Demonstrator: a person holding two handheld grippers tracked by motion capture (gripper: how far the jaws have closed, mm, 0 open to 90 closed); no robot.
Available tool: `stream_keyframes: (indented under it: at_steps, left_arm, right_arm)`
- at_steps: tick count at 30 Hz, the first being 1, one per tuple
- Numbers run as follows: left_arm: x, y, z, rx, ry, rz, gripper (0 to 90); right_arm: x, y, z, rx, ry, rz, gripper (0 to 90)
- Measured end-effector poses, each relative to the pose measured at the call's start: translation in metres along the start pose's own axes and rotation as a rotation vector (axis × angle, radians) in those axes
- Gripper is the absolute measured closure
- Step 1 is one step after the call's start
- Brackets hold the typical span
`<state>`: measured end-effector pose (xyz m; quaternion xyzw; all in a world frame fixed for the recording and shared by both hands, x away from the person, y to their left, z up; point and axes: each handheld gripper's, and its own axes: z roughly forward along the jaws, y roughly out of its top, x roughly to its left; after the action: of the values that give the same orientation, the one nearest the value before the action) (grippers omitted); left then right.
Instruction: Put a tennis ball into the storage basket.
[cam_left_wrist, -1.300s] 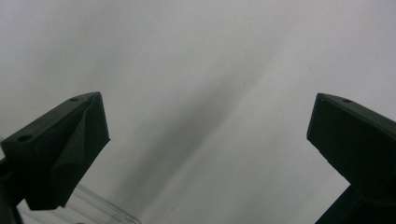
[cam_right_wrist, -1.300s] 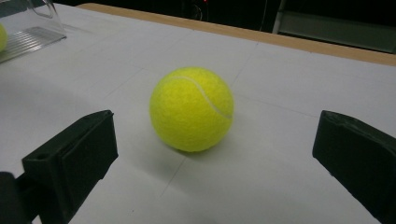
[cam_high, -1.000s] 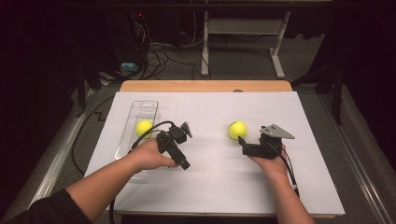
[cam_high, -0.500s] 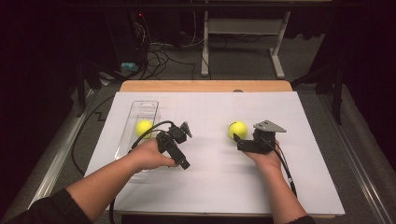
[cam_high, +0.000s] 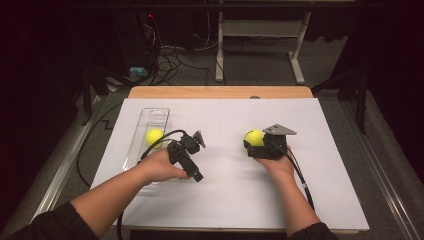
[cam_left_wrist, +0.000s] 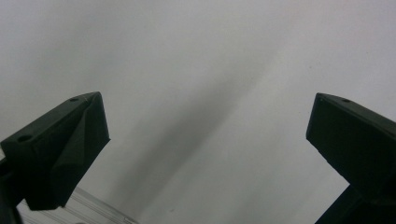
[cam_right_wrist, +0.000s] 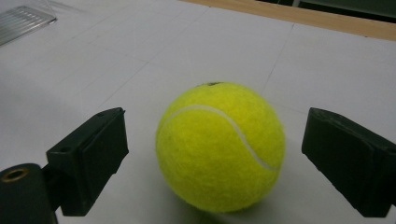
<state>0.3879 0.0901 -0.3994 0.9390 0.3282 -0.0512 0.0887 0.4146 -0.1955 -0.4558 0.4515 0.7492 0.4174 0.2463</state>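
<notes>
While the right tool (cam_high: 251, 145) sits low on the white sheet (cam_high: 320, 190) that covers the bench (cam_high: 220, 92), its jaws stand apart on either side of a yellow tennis ball (cam_right_wrist: 220, 145), and they have just been closing in on it. In the right gripper view a gap shows between each pad and the ball, so nothing is clamped yet. The ball rests on the sheet, right of the middle of the bench. The left tool (cam_high: 192, 161) is held just above the sheet near the middle, its jaws wide apart with only bare white sheet between them. Just to its left lies a long clear tray (cam_high: 150, 114), and a second tennis ball (cam_high: 153, 136) sits inside it, well apart from the first.
</notes>
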Motion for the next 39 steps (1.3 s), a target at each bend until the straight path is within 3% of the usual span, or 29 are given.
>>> stream_keyframes:
  at_steps: [15,21,39]
  left_arm:
    - [0.000,0.000,0.001,0.004,-0.001,0.002,0.4]
    - [0.000,0.001,0.001,0.003,-0.003,0.003,0.5]
    - [-0.001,0.001,0.001,0.009,-0.004,0.006,0.5]
  right_arm:
    - [-0.004,-0.003,0.014,0.051,0.008,0.054,18.6]
    - [-0.003,-0.004,0.015,0.062,0.005,0.044,24.8]
    - [-0.005,-0.003,0.014,0.065,0.011,0.053,27.1]
